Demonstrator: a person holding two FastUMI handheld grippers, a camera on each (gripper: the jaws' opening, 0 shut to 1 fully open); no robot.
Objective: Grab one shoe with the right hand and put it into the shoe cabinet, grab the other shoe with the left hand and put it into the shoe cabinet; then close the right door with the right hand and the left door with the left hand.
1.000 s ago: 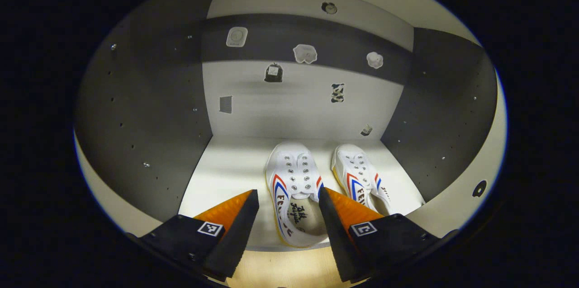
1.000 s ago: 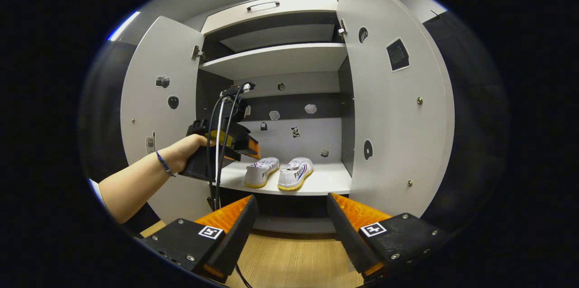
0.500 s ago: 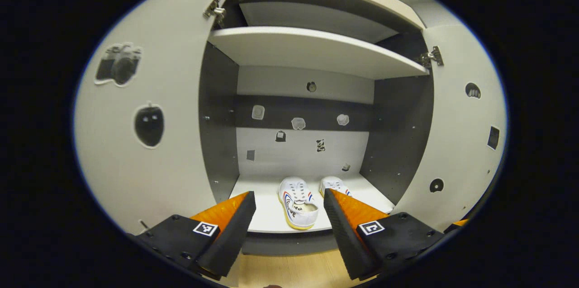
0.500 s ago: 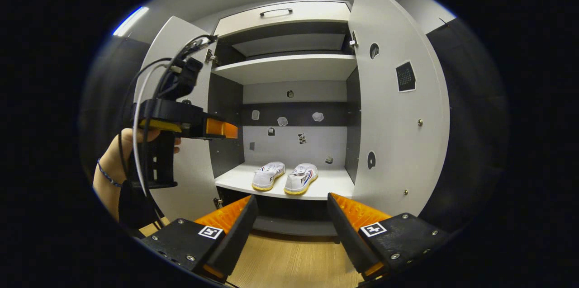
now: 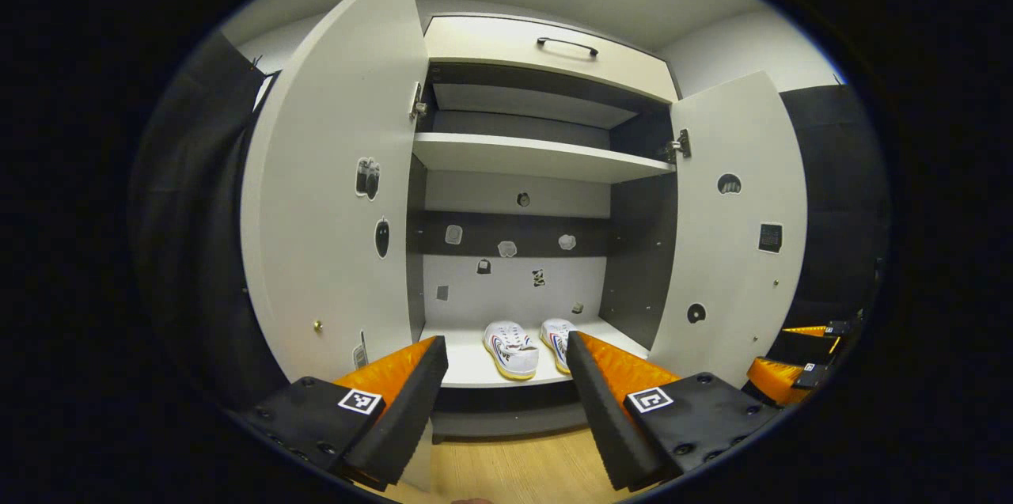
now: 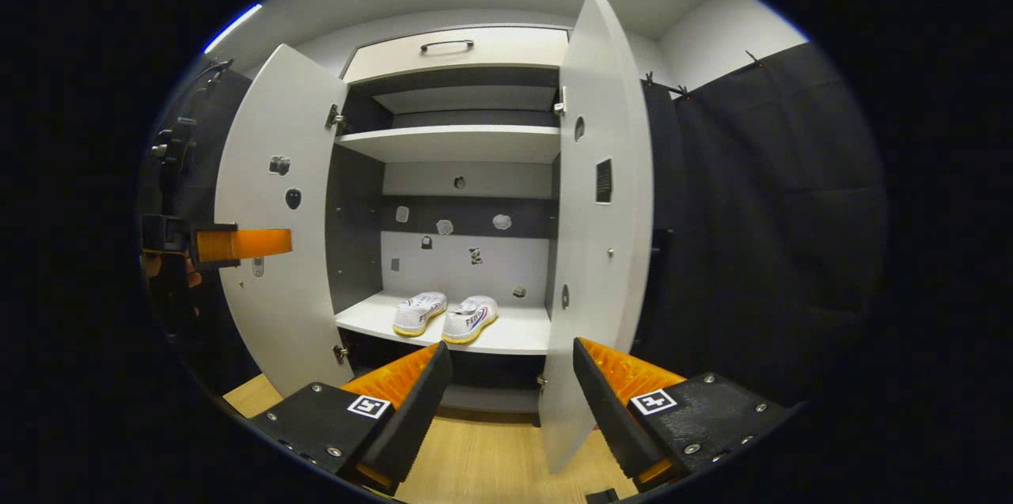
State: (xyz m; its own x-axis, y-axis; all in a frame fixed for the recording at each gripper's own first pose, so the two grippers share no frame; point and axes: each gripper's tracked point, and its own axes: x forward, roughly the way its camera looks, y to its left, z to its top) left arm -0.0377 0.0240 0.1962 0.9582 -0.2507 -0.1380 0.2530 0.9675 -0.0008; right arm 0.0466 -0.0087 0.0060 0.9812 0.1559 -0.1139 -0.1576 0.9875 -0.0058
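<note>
I see two white shoes [image 5: 529,346] with red and blue stripes and yellow soles, a white shoe cabinet [image 5: 546,160] with dark grey inner walls, and a light wood floor [image 6: 491,464].

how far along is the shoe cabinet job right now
Done: both shoes sit side by side on the lower shelf of the shoe cabinet.

In hand: nothing. The right claw and the left claw are both open and empty, in front of the cabinet.

Left: both doors stand open. The right door should be closed first, then the left door.
</note>
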